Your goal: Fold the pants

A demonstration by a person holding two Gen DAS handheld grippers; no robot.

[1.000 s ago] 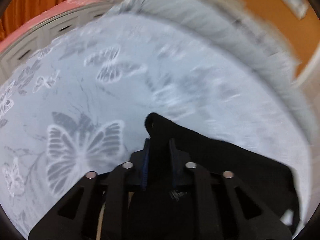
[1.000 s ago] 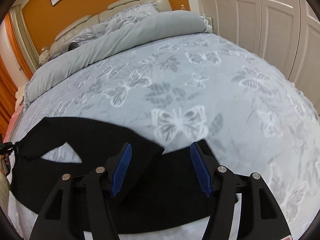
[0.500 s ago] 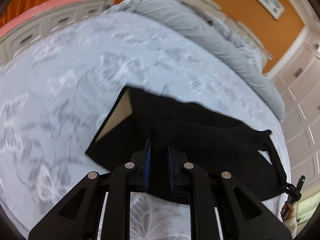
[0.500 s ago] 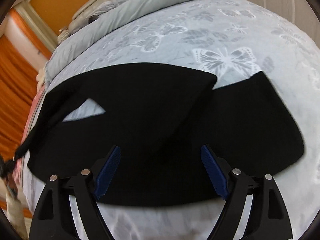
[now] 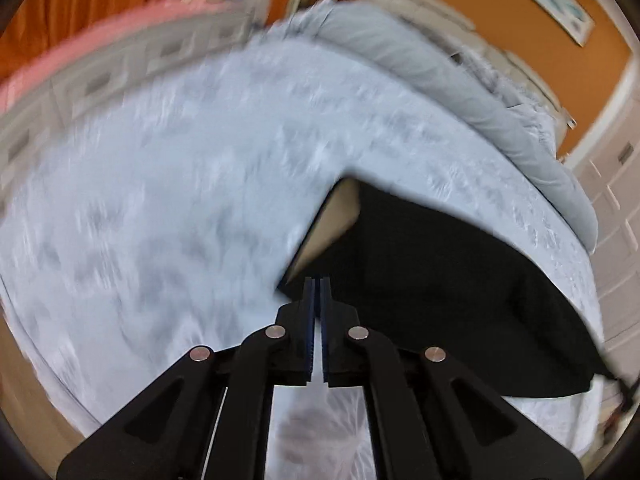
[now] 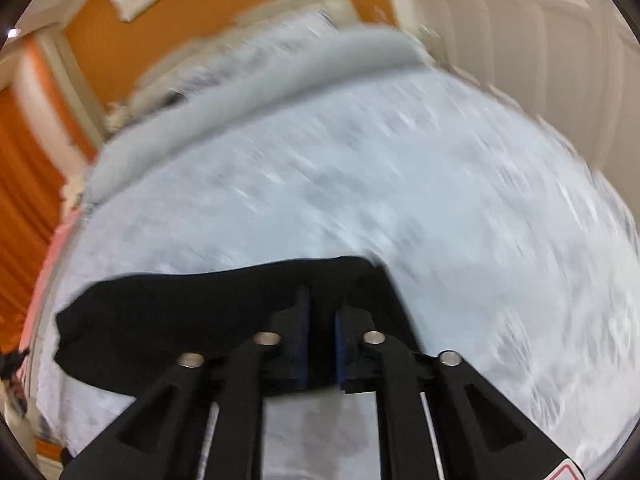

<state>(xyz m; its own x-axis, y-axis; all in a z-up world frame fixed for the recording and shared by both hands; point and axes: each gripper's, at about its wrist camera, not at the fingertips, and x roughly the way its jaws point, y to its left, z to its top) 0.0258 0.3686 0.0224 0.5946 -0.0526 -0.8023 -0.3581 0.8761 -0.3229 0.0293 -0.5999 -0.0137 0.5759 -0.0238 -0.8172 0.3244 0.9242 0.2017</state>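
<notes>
The black pants (image 5: pixel 448 288) lie flat on the bed (image 5: pixel 168 208), on its pale printed cover. In the left wrist view the left tool (image 5: pixel 318 284) has its blue-padded jaws pressed together with nothing between them, the tips just at the near edge of the pants. This view alone shows a tan lining (image 5: pixel 334 220) where a corner of the cloth is turned back, and the rolled grey duvet (image 5: pixel 460 92) beyond.

The right wrist view shows the pants (image 6: pixel 192 320) from the other end, as a dark band across the bed (image 6: pixel 400 184). The right tool (image 6: pixel 322 308) has its jaws drawn close over the cloth; whether they pinch it I cannot tell, since black hides the gap. Only here do white closet doors (image 6: pixel 540 32) show clearly. Both views are blurred.
</notes>
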